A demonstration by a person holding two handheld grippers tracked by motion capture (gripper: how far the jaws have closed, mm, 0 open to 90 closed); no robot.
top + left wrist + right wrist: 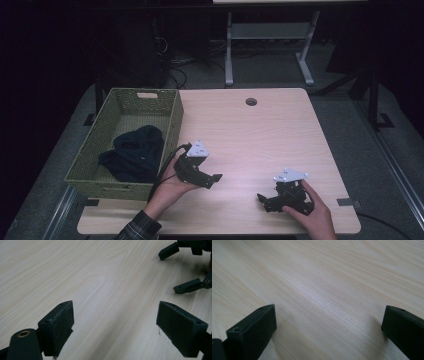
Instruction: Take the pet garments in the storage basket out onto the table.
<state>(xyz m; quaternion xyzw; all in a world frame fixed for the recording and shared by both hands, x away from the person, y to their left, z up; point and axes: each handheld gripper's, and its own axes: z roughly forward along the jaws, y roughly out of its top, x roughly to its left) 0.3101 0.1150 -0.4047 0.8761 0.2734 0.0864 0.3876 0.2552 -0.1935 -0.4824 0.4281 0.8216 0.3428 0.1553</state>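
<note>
My left gripper [212,179] hovers low over the wooden table [260,130], just right of the green basket, held by a hand in a plaid sleeve. Its jaws stand wide apart with nothing between them; in the left gripper view its fingertips [58,322] frame bare wood. My right gripper [264,199] rests near the table's front right, jaws pointing left and open. In the right gripper view its fingertips [259,325] spread over bare tabletop. The right gripper [185,267] also appears open at the top right of the left gripper view.
A green woven basket [100,150] sits on the table's left side with a dark navy garment [135,152] bundled inside. A cable hole [251,101] marks the far middle of the table. Desk legs and cables stand on the floor beyond.
</note>
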